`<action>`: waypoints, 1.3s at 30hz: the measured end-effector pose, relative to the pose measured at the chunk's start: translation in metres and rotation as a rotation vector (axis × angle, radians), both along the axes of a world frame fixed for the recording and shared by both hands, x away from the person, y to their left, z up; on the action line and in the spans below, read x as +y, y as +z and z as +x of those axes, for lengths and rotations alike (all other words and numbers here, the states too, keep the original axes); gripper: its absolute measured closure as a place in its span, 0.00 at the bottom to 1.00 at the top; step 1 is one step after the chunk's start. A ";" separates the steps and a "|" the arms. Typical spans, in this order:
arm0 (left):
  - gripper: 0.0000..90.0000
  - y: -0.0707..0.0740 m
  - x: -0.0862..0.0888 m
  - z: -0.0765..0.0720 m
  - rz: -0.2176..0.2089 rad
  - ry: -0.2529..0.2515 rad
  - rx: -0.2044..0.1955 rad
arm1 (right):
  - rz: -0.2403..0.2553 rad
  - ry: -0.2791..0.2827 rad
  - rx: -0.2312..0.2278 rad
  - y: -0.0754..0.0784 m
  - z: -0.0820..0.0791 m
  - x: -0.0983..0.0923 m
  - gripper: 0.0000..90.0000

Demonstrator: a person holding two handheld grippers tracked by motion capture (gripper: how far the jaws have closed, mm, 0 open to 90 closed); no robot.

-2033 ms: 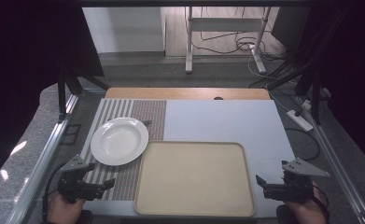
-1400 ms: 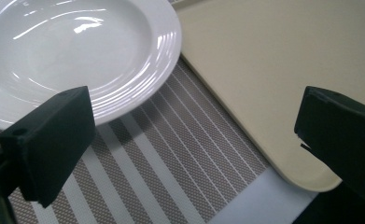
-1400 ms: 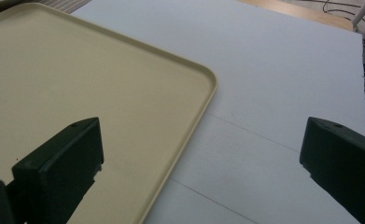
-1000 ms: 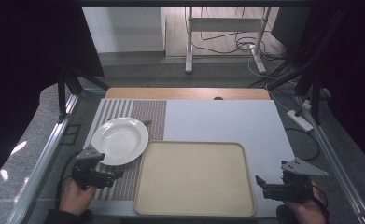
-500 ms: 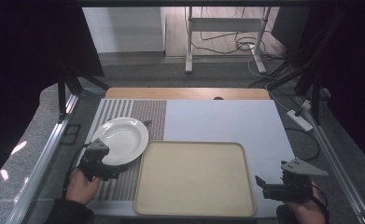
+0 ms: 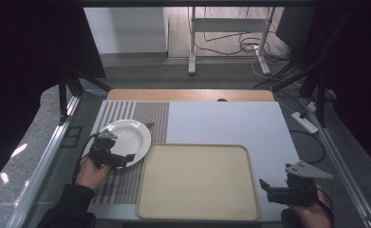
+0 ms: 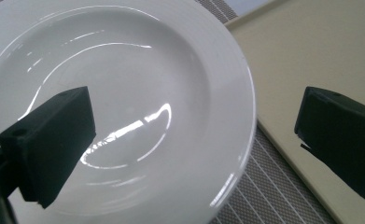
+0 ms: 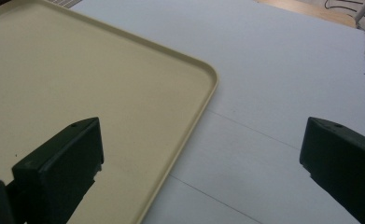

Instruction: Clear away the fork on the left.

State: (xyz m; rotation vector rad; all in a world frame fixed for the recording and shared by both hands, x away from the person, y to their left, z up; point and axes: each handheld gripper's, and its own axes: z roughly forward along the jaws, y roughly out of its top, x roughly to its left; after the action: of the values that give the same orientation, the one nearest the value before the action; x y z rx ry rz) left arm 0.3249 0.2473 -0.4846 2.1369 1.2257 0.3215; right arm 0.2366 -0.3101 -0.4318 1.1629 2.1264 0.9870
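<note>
1. Since two seconds ago, my left gripper (image 6: 126,158) has travelled from the near-left corner of the table up onto the near rim of the white plate (image 6: 128,133), while my right gripper (image 6: 264,186) has kept its place at the near-right corner.
2. That plate lies flat on the striped placemat (image 6: 147,114) at the left of the table, its right edge just beside the far-left corner of the beige tray (image 6: 197,209); I cannot tell whether the two touch.
3. Seen through the left gripper view, the plate (image 7: 138,79) is glossy and bare, and its rim runs down between my two black jaws.
4. My left gripper (image 7: 194,149) is spread wide: one jaw hangs over the plate's bowl, the other over the tray (image 7: 311,51), with the rim and a strip of the placemat (image 7: 264,196) between them.
5. Whether either jaw touches the plate, I cannot tell.
6. My left hand (image 6: 92,173) wraps the gripper's handle over the near part of the placemat, a dark sleeve behind it.
7. Right of the plate, the tray sits flat and bare at the near middle of the table, on the pale blue-grey table cover (image 6: 226,121).
8. My right gripper (image 8: 201,163) is also spread wide, one jaw over the tray's corner (image 8: 124,93), the other over the cover (image 8: 283,70).
9. It holds nothing and stands well apart from the plate.
10. Beyond the cover, a wooden edge (image 6: 188,95) of the table shows at the far side.
</note>
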 end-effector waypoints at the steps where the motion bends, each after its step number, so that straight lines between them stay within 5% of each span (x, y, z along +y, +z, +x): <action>1: 0.00 0.000 0.000 0.003 -0.004 0.001 0.007 | 0.000 0.000 0.000 0.000 0.000 0.000 0.00; 5: 0.00 0.002 0.000 0.015 -0.032 0.008 0.021 | 0.000 -0.001 0.001 0.000 0.000 0.000 0.00; 11: 0.00 0.003 -0.004 0.032 0.014 0.005 0.026 | 0.000 -0.002 0.002 0.000 0.000 0.000 0.00; 32: 0.00 0.003 -0.021 0.093 0.028 -0.049 0.035 | 0.001 -0.003 0.004 0.000 0.000 0.000 0.00; 39: 0.07 0.004 -0.026 0.111 0.021 -0.075 0.054 | 0.001 -0.004 0.006 0.000 0.000 0.000 0.00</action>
State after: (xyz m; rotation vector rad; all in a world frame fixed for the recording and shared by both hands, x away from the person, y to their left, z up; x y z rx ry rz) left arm 0.4360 0.2208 -0.4811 2.2164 1.1731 0.2460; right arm 0.2370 -0.3106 -0.4318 1.1709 2.1278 0.9843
